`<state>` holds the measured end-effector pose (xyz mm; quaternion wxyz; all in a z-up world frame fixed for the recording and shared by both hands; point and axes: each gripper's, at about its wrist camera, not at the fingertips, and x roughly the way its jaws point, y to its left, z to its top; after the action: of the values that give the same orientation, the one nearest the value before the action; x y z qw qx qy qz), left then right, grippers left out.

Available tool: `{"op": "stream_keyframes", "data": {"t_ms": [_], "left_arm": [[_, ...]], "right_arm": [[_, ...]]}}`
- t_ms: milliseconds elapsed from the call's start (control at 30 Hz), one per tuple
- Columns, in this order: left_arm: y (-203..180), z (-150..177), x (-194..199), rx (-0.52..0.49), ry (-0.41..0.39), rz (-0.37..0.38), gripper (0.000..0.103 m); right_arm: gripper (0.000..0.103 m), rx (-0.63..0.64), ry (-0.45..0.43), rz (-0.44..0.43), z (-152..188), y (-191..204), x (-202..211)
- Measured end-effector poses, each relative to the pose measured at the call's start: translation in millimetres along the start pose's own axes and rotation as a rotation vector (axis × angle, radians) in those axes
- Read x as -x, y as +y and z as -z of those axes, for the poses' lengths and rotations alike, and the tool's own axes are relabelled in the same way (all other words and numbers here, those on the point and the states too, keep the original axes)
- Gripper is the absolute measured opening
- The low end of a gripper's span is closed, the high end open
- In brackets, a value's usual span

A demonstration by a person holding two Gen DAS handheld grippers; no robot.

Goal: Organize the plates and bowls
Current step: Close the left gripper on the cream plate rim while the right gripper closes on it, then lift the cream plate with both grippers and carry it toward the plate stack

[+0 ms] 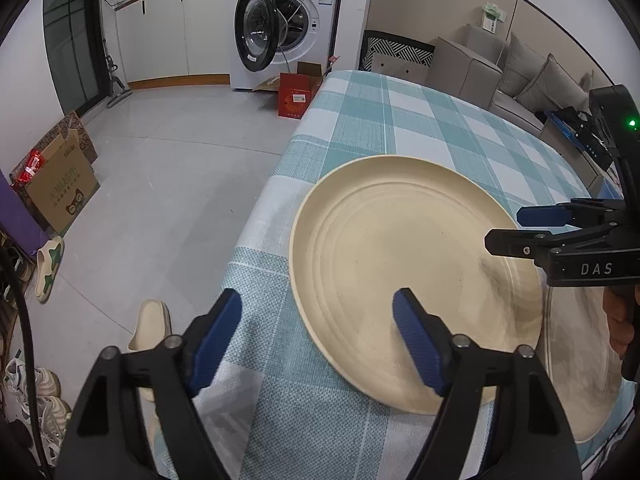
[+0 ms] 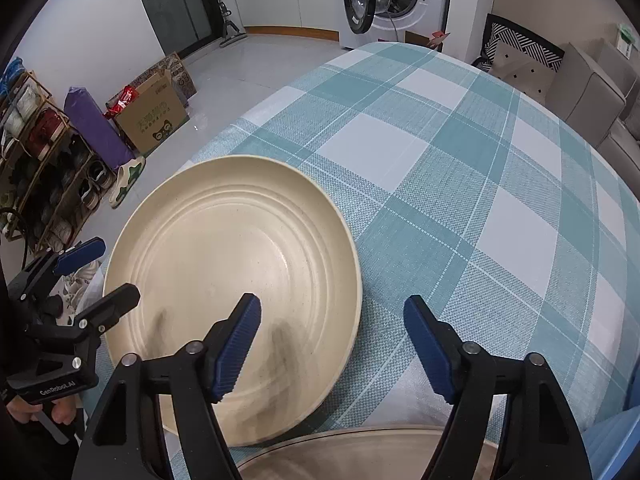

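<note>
A large cream plate with ridged rings lies flat on the teal checked tablecloth near the table's left edge; it also shows in the right wrist view. My left gripper is open and empty, straddling the plate's near left rim. My right gripper is open and empty, straddling the plate's near right rim, and shows at the right of the left wrist view. A second cream dish lies blurred under the right gripper; its edge shows in the left wrist view.
The table edge drops to a grey floor with slippers, cardboard boxes and a red box. A washing machine with its door open stands beyond. A grey sofa is on the right. A shoe rack is on the left.
</note>
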<state>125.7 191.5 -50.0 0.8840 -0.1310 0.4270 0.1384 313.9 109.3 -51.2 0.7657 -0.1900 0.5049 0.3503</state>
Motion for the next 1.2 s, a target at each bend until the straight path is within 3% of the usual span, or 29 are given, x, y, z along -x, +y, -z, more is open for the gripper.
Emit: {"op": "stream_keyframes", "data": {"t_ms": [267,500,900,1200], "left_arm": [[1,0,1,0.005,0.009,0.013,0.061],[-2,1,2,-0.005,0.021,0.041,0.040],[-1,1,5,-0.001,0.027,0.038,0.031],[0,0,11,-0.002,0.016,0.032,0.030]], "right_arm": [[0.058,0.005,0.018,-0.001,0,2,-6],[0.039,-0.008,0.038,-0.015,0,3,-7],[0.024,-0.026,0.046,-0.001,3,-1,-4],[0.020,-0.038,0.063,-0.012,6,-1,-1]]}}
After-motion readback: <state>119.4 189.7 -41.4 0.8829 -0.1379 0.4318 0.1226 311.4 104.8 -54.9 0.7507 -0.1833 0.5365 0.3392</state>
